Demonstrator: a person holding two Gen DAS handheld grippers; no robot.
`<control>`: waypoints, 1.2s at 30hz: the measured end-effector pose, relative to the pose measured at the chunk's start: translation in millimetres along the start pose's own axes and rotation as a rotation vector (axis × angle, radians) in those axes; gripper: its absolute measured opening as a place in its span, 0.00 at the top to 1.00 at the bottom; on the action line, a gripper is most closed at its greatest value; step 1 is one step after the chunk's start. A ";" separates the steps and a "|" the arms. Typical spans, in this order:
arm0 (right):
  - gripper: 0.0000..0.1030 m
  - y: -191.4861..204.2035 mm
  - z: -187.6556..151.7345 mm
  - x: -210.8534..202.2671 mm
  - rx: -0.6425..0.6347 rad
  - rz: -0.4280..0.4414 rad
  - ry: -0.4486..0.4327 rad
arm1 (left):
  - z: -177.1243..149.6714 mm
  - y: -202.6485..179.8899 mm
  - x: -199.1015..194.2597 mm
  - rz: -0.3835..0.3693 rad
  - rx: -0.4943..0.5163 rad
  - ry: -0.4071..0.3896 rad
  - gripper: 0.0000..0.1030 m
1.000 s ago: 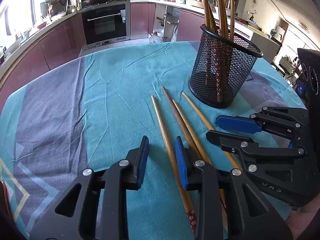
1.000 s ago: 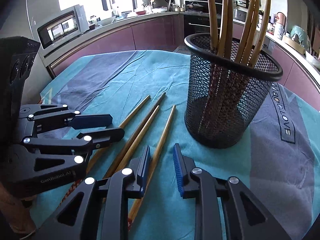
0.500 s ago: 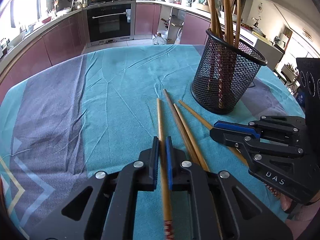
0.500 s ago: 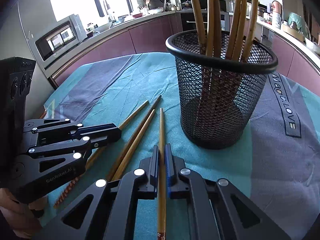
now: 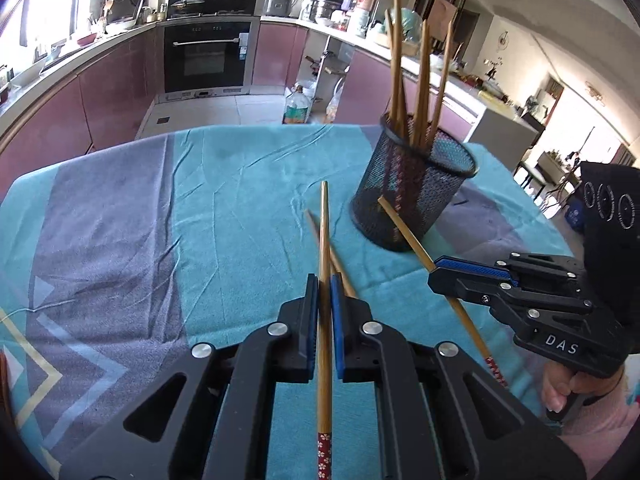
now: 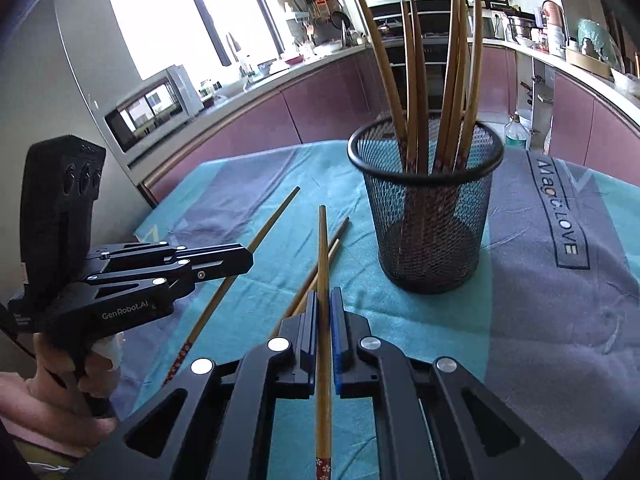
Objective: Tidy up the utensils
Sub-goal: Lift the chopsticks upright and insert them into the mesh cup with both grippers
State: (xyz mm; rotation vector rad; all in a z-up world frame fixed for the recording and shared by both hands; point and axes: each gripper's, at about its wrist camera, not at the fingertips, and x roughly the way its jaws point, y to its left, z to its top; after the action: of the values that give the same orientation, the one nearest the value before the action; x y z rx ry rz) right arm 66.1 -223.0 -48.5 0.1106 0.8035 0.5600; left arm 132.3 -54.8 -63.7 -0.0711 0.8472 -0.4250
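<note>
Your left hand-held gripper (image 5: pixel 324 280) now clamps one chopstick (image 5: pixel 324 240), your right hand-held gripper (image 6: pixel 324 294) another (image 6: pixel 322 248); both jaws stood wide a second ago. Both sticks now ride lifted off the worktop (image 5: pixel 224 216), tips raised.

Held chopstick (image 5: pixel 324 320): patterned end cut off by the left wrist view's lower edge.
Mesh holder (image 6: pixel 428 216): the lower ends of the chopsticks inside it blur behind the mesh.
Two chopsticks on the tabletop (image 6: pixel 320 264): near ends hidden behind the right hand-held gripper (image 6: pixel 325 300).
Far kitchen counter items (image 5: pixel 328 8): too small to tell.
</note>
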 end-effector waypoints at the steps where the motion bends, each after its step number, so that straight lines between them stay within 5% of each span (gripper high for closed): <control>1: 0.95 -0.8 1.0 -5.5 0.003 0.006 -0.013 | 2.0 -0.9 -4.9 -0.014 0.001 -0.009 0.93; 19: 0.95 -8.8 27.3 -71.3 0.013 0.021 -0.220 | 34.4 -22.0 -98.0 -0.124 0.051 -0.228 0.93; 36: 0.95 -7.9 78.1 -111.6 -0.056 -0.021 -0.361 | 99.8 -46.8 -118.3 -0.141 0.099 -0.351 0.93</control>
State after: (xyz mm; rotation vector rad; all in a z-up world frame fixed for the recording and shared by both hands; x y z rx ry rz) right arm 62.6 -278.3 76.1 0.1469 0.4372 0.5236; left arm 121.4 -61.8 97.5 -0.1110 0.4767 -0.5669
